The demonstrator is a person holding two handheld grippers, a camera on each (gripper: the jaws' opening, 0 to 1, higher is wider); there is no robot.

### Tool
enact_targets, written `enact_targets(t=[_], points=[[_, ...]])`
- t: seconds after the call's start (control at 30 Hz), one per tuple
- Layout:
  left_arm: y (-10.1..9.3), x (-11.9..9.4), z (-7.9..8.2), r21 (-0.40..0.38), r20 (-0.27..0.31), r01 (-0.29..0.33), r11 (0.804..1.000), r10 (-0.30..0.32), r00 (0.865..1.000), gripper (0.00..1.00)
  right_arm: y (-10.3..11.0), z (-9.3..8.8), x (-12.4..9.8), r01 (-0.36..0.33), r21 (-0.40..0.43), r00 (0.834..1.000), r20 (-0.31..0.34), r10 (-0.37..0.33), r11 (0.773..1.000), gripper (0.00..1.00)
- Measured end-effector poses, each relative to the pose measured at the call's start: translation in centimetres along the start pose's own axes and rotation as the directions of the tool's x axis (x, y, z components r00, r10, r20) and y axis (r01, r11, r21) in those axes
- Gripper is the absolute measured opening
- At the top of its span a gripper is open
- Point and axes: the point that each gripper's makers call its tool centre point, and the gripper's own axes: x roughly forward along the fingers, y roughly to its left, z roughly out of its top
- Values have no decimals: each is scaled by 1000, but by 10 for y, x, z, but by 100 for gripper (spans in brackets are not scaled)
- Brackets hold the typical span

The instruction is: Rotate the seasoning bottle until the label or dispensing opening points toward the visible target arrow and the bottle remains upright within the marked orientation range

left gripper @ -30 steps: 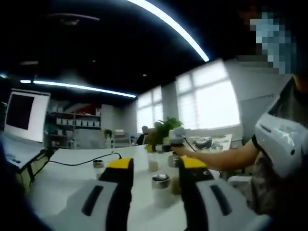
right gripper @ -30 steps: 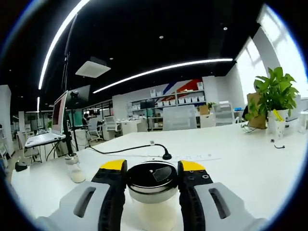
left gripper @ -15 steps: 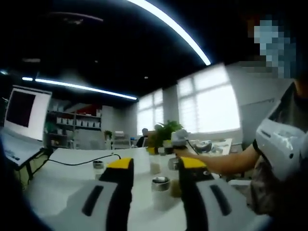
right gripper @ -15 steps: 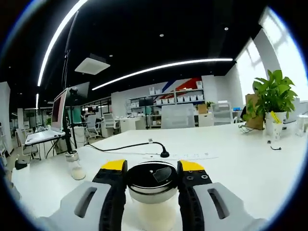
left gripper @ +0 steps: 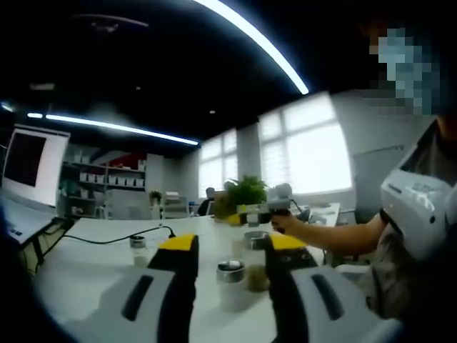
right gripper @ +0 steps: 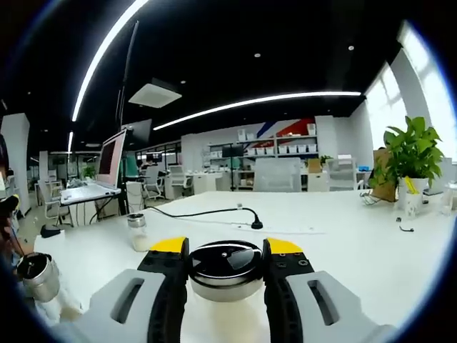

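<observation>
Right tool [right gripper: 226,259] is clamped on the bottle [right gripper: 226,268] at its shiny cap, prob light but slick glass. Left tool [left gripper: 224,251] is released, hovering over the desk [left gripper: 86,264].

A potted plant [right gripper: 412,151] (leafy) and black cable [right gripper: 214,212] rest on the white table [right gripper: 343,243].

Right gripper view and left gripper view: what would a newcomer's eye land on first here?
In the right gripper view, the right gripper is shut on a seasoning bottle whose shiny metal cap sits between the yellow-tipped jaws, low and central. In the left gripper view, the left gripper stands open around another silver-capped bottle on the white table. A leafy potted plant stands at the right edge of the right gripper view.
</observation>
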Motion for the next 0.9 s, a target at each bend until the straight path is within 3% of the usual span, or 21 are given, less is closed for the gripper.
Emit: enact_targets(t=[0.27,0.53,0.9], points=[[-1,2,-3,4,-10,-1,1000,1,1000,39,9,4,-33,-48,12,999,25,48,999,40],[-2,1,-7,1,-19,-2,1000,2,1000,39,41,3,-72,-112,14,992,63,111,994,40],[-3,0,-6,6,-22,-6,1000,6,1000,38,61,-1,-102,-152,28,985,88,149,988,40]])
